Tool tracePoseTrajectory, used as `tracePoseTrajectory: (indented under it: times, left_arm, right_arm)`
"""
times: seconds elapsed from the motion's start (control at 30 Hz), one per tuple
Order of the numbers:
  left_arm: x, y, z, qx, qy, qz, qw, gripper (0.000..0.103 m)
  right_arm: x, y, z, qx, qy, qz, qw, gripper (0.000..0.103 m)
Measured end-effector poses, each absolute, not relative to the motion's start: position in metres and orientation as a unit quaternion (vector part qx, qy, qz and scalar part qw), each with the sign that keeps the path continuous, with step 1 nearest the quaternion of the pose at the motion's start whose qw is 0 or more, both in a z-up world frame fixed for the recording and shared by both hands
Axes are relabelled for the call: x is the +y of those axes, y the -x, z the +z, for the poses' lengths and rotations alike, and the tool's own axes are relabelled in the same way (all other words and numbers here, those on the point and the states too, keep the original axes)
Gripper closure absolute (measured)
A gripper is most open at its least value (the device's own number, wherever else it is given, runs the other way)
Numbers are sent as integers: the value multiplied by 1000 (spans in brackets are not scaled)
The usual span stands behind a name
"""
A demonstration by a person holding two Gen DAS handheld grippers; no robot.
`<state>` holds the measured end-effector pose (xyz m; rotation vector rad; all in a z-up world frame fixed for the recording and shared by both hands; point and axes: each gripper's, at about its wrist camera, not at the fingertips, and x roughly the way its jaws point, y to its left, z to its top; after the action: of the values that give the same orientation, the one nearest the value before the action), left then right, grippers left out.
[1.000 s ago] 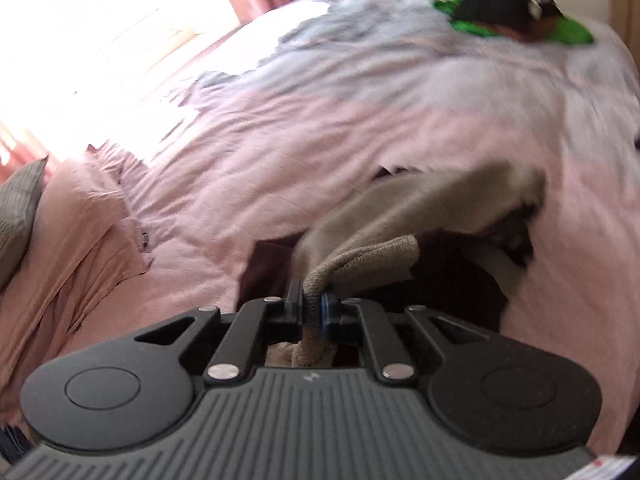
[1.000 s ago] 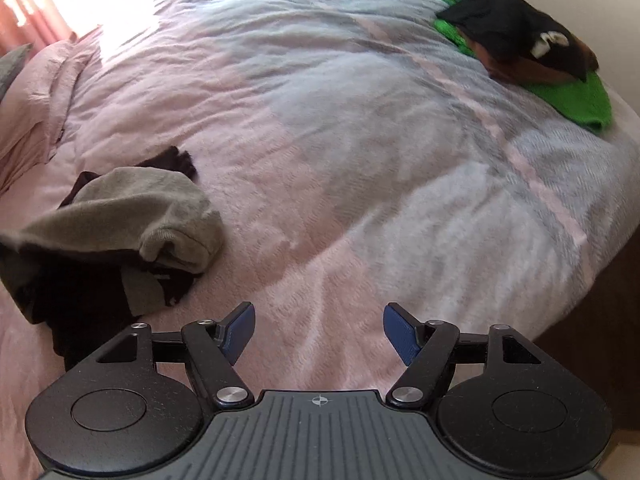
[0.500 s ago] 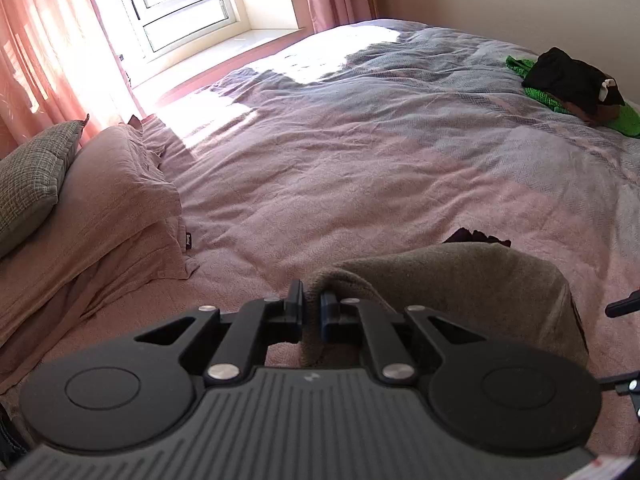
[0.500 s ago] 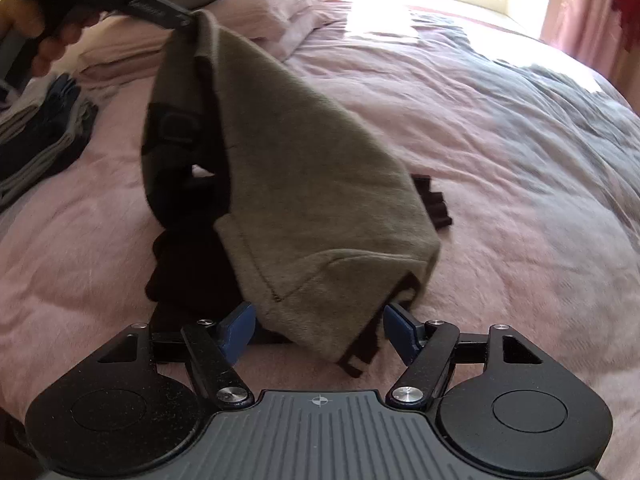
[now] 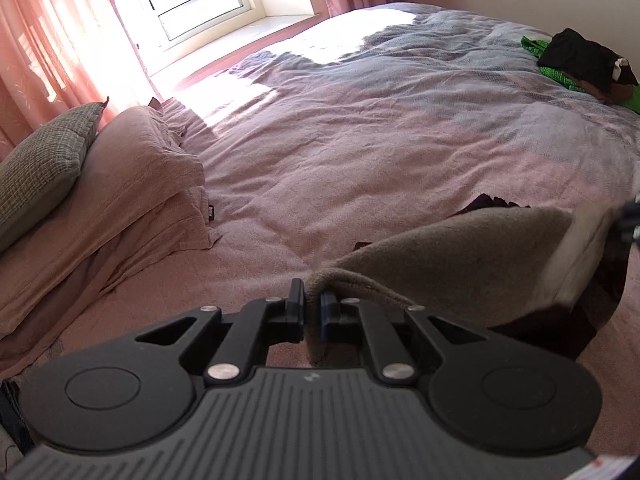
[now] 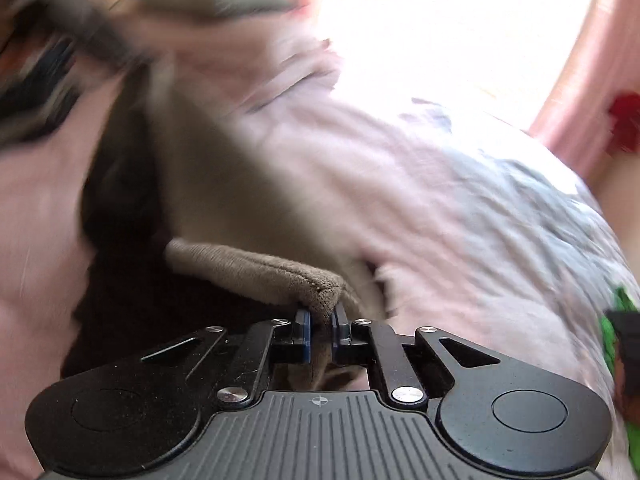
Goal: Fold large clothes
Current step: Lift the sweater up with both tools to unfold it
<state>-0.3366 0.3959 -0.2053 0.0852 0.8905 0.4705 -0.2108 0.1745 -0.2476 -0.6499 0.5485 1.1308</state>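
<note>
The grey garment [image 6: 256, 276] is now pinched by the just-closed right gripper [image 6: 321, 322], open before, and by the left gripper [image 5: 312, 304]; pillows [image 5: 132, 184] are shown only in the left view.

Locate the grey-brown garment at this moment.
The grey-brown garment hangs over the pink bedspread, low right in the left wrist view, pinched by the left tongs and right tongs.

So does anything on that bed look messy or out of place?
Mostly the far corner: a loose heap of dark and green clothes lies unfolded on the bedspread. The grey-brown garment is bunched too, pinched by the left gripper and right gripper. Nothing looks spilled or damaged.
</note>
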Motion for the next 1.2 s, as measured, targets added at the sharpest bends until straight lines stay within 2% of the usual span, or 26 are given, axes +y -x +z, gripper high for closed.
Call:
tracePoseTrajectory:
  times: [0.13,0.23,0.4,0.53,0.67,0.93,1.07,1.2]
  left_arm:
    - [384,353,-166,377,-25,271,885,97]
    - [369,369,-115,314,-26,305,899,96]
    - [322,394,-31,228,-66,354,905,96]
    - [268,420,25,170,-90,387,902,96]
    - [206,441,57,137,-107,418,892,96]
    - [95,472,82,123,-107,461,872,96]
    - [84,460,98,122,-116,479,861,96]
    - [105,437,110,135,-117,479,859,96]
  right_arm:
    - [154,165,-171,213,194,490,823,99]
    - [139,150,-116,152,144,500,840,99]
    - [105,148,-31,48,96,542,833,99]
    - [67,148,21,-3,79,579,811,99]
    - [17,155,50,-28,90,621,778,99]
    - [-64,150,67,-37,106,673,731,99]
    - [-69,142,81,-45,103,685,720,99]
    - [-48,129,92,-37,113,676,728,99]
